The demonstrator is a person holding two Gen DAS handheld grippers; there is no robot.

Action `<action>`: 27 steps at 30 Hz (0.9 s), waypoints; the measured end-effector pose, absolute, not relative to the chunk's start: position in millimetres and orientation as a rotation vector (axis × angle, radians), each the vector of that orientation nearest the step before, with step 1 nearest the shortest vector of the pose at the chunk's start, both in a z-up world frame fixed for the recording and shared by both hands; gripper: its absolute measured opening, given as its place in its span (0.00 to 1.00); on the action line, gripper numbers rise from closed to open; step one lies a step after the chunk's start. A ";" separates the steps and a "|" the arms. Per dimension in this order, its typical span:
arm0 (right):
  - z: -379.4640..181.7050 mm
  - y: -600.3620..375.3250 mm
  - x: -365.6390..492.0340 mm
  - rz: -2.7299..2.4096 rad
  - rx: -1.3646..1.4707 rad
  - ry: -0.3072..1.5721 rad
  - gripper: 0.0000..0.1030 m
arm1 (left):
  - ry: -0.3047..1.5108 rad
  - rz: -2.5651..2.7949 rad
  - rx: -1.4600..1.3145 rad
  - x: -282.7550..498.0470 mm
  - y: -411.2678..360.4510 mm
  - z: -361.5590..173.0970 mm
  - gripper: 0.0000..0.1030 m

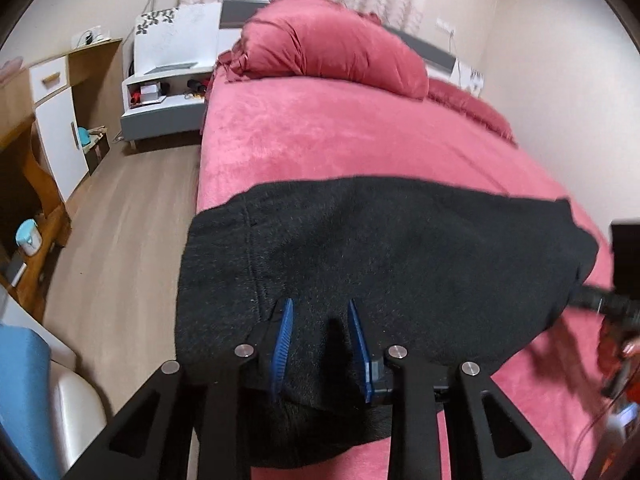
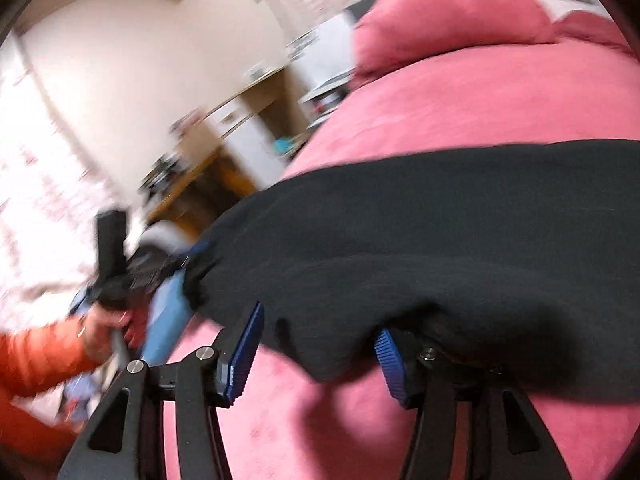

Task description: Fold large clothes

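Black garment spread across the near end of a pink bed, both claws at its near edge.

The black garment (image 1: 380,248) lies on the pink bedspread (image 1: 340,136), its left side hanging off the bed's edge. To fold cleanly, I'd lift both near corners level and together. The left gripper (image 1: 320,312) has its blue pads parted with cloth between them, not visibly pinched. The right gripper (image 2: 320,336) stands wider apart, with a fold draped between its pads; motion blur hides any grip.

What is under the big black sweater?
Under the black sweater you can see the pink bed cover all around it. What lies beneath its middle is covered, so I cannot tell.
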State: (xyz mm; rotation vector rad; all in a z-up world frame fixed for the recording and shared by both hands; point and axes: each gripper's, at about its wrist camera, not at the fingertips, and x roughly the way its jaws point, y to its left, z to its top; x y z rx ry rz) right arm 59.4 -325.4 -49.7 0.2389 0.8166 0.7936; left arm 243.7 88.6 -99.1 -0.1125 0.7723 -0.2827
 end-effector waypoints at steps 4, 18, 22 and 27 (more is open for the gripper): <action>-64.5 -311.3 59.2 0.822 0.006 0.855 0.53 | 0.751 -0.289 -0.144 233.6 94.3 -100.8 0.29; -35.8 -329.5 10.6 0.968 0.177 0.781 0.05 | 0.779 -0.154 -0.067 225.0 102.2 -103.7 0.29; -92.0 -334.0 15.2 0.800 0.179 1.006 0.31 | 0.776 -0.124 -0.042 211.3 100.2 -100.2 0.30; -86.3 -358.6 -4.2 0.739 0.314 0.929 0.39 | 0.718 -0.206 -0.033 202.4 67.1 -88.2 0.41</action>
